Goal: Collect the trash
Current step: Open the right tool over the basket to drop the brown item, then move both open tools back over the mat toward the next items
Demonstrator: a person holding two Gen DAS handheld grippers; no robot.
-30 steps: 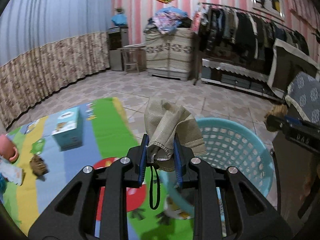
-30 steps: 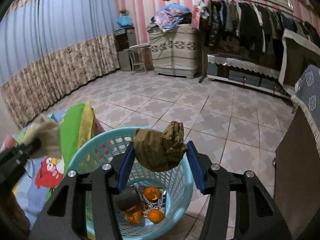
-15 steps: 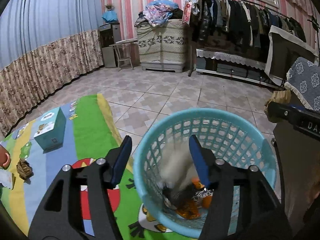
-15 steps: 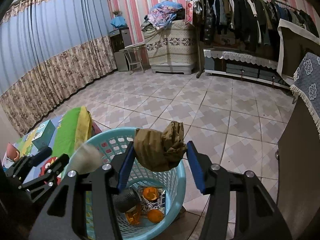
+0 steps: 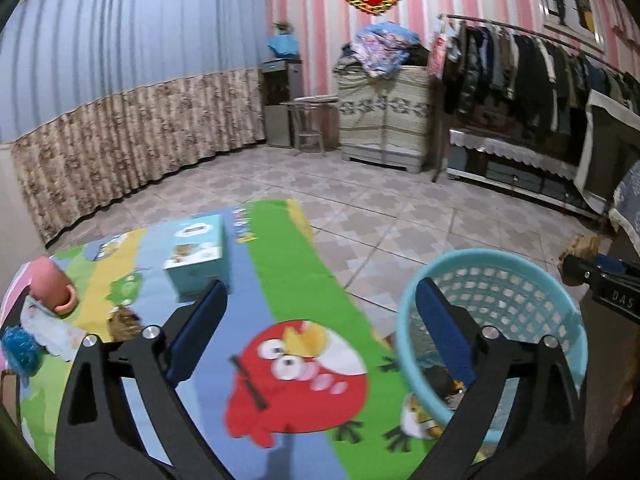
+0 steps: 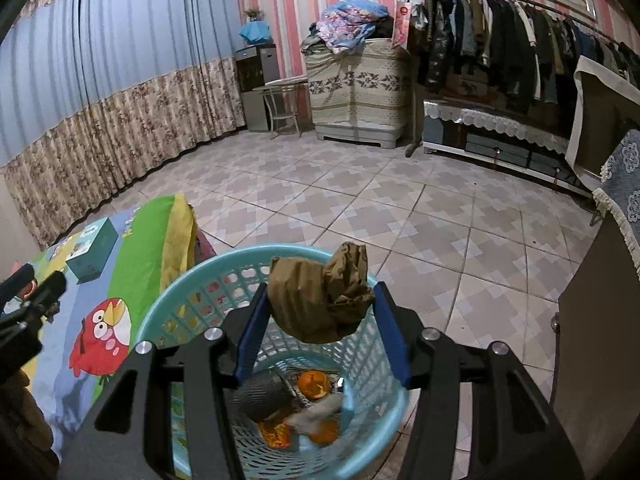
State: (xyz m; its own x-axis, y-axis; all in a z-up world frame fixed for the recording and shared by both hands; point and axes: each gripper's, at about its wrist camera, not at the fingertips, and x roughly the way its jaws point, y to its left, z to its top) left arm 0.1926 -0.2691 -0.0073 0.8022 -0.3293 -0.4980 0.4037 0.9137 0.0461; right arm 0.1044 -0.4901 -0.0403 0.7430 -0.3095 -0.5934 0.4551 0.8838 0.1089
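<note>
A light blue plastic basket stands on the tiled floor by a cartoon play mat; it holds orange peels, a dark cup and the beige cloth. My right gripper is shut on a crumpled brown paper wad, held above the basket's opening. My left gripper is open and empty, over the mat just left of the basket. On the mat's left lie a brown scrap, white paper and a blue ball of wrap.
A teal box and a pink cup sit on the mat. A dark cabinet stands close on the right. A clothes rack, a covered chest and curtains line the walls.
My left gripper opened and dropped the beige cloth into the basket, then swung left over the mat. My right gripper stays over the basket with the paper wad.
</note>
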